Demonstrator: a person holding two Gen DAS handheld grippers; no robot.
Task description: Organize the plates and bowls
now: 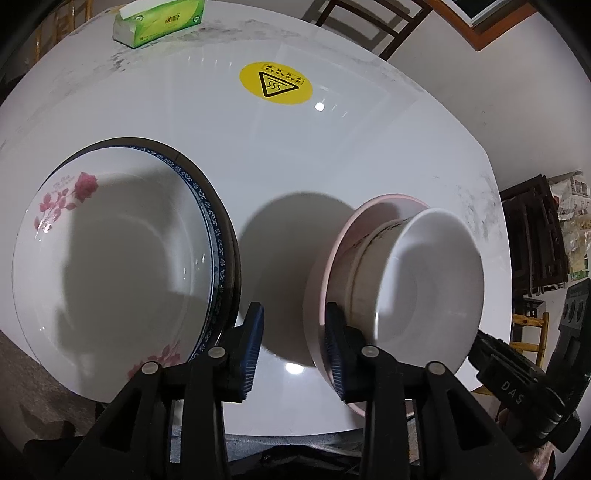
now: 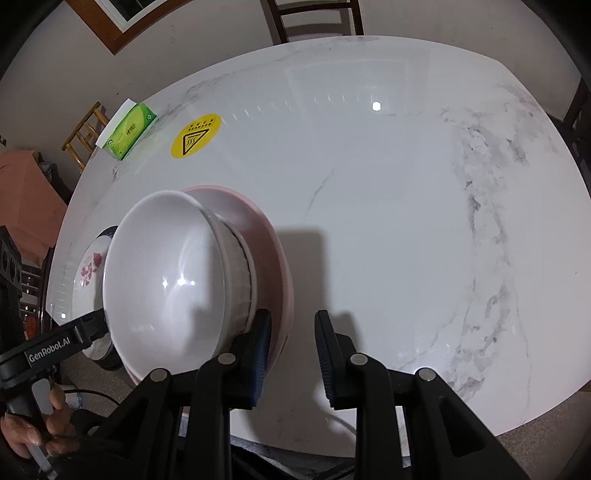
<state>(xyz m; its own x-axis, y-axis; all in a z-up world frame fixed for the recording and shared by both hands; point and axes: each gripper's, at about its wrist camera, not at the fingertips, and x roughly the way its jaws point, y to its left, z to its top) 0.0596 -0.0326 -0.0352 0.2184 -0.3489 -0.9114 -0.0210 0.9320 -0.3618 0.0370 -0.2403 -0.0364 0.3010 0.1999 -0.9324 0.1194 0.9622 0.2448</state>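
A pink plate [image 1: 343, 240] on the white marble table [image 1: 332, 147] carries two nested bowls: a plain white bowl [image 1: 436, 288] inside a ribbed bowl [image 1: 369, 266]. My left gripper [image 1: 293, 350] is open at the plate's left rim, right pad over the rim and left pad outside. Bare table shows between its pads. My right gripper [image 2: 291, 356] is open at the opposite rim of the pink plate [image 2: 266, 236], left pad beside the white bowl [image 2: 159, 280]. A rose-patterned plate [image 1: 110, 266] tops a stack that includes a blue-rimmed plate [image 1: 218, 236].
A green tissue box [image 1: 159, 22] and a yellow warning sticker [image 1: 275, 82] lie at the far side. Dark wooden chairs [image 1: 369, 26] stand behind the table. A hand [image 2: 48, 428] holds the left tool at the near table edge. Open marble spreads to the right [image 2: 406, 221].
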